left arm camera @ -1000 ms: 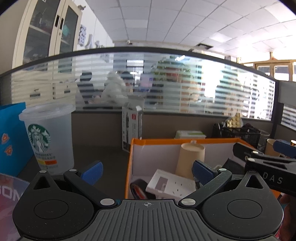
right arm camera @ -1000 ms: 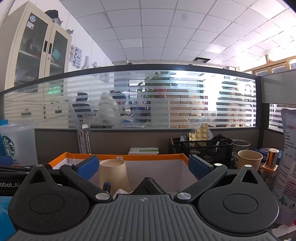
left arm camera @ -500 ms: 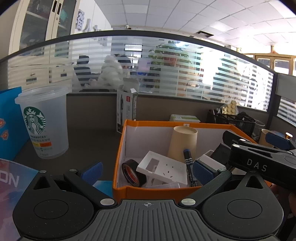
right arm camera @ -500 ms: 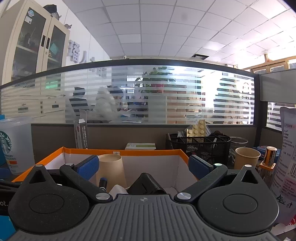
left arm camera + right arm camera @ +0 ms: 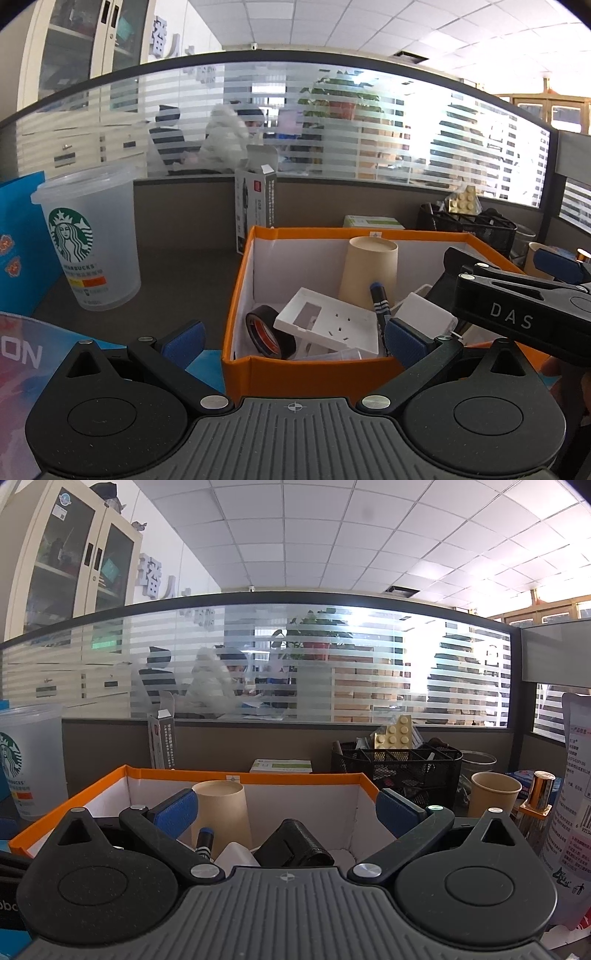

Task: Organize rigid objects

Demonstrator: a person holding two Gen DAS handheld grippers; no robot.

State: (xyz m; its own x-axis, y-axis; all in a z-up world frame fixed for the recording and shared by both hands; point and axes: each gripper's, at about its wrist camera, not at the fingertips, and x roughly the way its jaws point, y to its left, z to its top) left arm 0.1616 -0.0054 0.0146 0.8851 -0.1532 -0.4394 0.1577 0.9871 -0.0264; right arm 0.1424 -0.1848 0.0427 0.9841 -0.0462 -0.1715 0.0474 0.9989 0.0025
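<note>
Orange box (image 5: 255, 258) sits mid-frame, ahead of the left gripper (image 5: 291, 338) and right gripper (image 5: 286, 808); both jaws spread wide, empty

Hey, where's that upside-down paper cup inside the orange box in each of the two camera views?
Left wrist view: the upside-down paper cup stands right of centre, at the back of the orange box, behind the blue pen.
Right wrist view: it stands left of centre, just past the right gripper's left finger.
Shared landmark: the clear Starbucks cup, far left in both.
</note>
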